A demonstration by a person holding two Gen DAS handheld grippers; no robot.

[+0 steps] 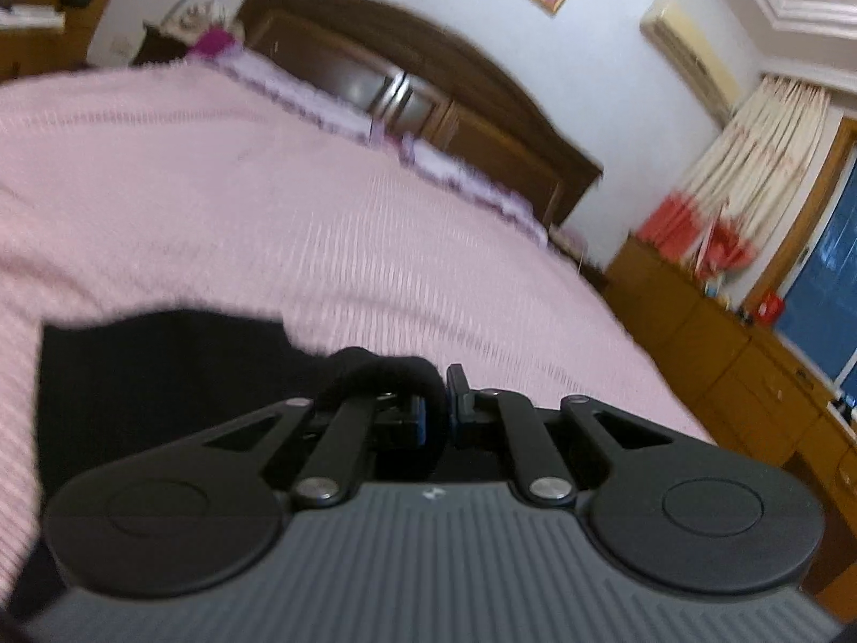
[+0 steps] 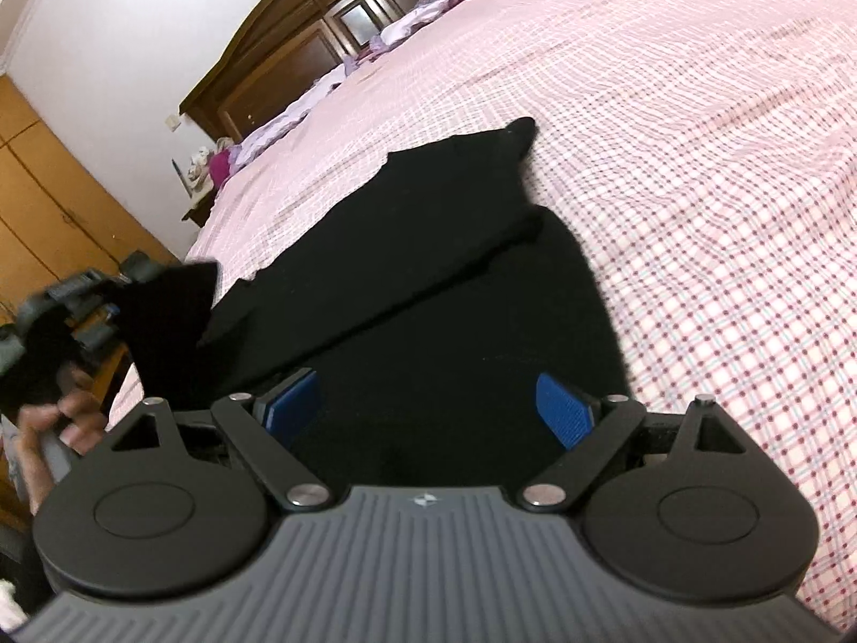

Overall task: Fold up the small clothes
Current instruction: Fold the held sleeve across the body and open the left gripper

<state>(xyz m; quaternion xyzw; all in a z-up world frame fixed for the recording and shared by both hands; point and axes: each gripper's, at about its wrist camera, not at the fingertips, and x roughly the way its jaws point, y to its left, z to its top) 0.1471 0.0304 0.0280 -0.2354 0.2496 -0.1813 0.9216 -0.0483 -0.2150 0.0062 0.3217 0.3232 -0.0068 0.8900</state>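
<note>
Folding is mid-step: left claw is clenched on a bunched edge of the black garment, lifting that corner up off the bed. In the right wrist view the raised flap hangs at the far left beside the person's hand, while the rest of the cloth lies flat on the pink checked cover, one layer already doubled along a diagonal crease. Right claw is released, blue pads spread wide, hovering over the near edge of the cloth without gripping it. Next move, as a guess: carry the lifted corner across onto the flat part, right claw pinning or pinching the near hem. Count: one garment, two claws, one bed, one hand visible.
</note>
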